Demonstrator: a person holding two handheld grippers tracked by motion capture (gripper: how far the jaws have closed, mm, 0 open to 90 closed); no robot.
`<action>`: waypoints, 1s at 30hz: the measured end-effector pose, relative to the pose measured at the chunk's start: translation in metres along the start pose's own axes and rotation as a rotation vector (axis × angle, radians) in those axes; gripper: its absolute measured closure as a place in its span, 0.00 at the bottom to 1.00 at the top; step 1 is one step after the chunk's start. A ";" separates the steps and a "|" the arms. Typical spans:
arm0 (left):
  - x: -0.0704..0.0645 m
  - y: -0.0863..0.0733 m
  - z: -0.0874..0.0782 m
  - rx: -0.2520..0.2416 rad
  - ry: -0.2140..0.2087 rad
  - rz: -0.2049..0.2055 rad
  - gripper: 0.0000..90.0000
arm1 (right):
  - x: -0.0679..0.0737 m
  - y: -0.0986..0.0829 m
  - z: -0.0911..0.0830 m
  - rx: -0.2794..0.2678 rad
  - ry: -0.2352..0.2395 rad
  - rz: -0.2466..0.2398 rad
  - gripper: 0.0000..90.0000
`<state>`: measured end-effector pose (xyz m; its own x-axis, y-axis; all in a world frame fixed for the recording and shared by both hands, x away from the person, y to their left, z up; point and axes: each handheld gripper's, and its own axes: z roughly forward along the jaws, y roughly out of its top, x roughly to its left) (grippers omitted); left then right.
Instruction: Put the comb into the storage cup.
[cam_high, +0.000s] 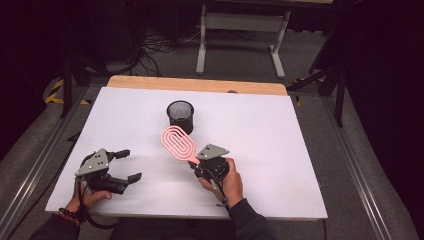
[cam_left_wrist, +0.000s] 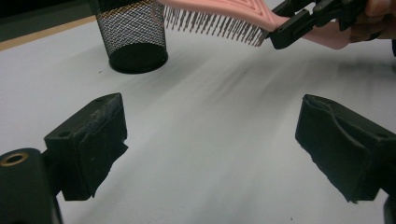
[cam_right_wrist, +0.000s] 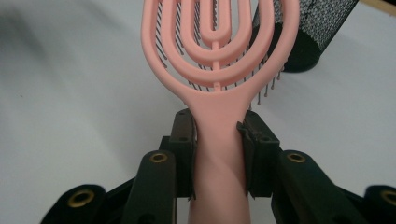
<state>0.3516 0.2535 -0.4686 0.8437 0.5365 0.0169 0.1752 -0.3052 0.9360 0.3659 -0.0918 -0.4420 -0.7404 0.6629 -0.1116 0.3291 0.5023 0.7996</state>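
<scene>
A pink vented hairbrush (cam_high: 177, 142) is held above the white table, bristles down, head pointing toward a black mesh cup (cam_high: 180, 116). My right gripper (cam_high: 197, 166) is shut on the brush's handle (cam_right_wrist: 219, 135), both jaws pressing its sides. The brush (cam_left_wrist: 219, 16) and the mesh cup (cam_left_wrist: 133, 35) also appear in the left gripper view, with the right gripper (cam_left_wrist: 285, 32) clamped on the handle. My left gripper (cam_high: 129, 165) rests at the table's front left, open, with nothing between its jaws (cam_left_wrist: 210, 154).
The white table top (cam_high: 280, 130) has a wooden strip (cam_high: 200, 84) along its far edge. A white metal stand (cam_high: 240, 35) and cables lie on the floor beyond. Dark frame rails run along both sides of the table.
</scene>
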 end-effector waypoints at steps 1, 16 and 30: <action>-0.001 0.001 -0.001 -0.002 0.003 0.005 0.11 | -0.001 0.000 -0.002 -0.020 -0.013 -0.001 0.77; 0.007 0.041 0.018 -0.070 -0.039 -0.049 0.11 | 0.000 0.000 -0.014 -0.164 -0.062 -0.009 0.77; -0.004 0.067 0.059 -0.045 -0.113 -0.076 0.11 | 0.007 0.000 -0.018 -0.224 -0.096 -0.044 0.77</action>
<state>0.3899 0.1845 -0.4264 0.8811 0.4640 -0.0914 0.2195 -0.2301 0.9481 0.3504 -0.0973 -0.4323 -0.6882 0.6984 -0.1966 0.1514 0.4033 0.9025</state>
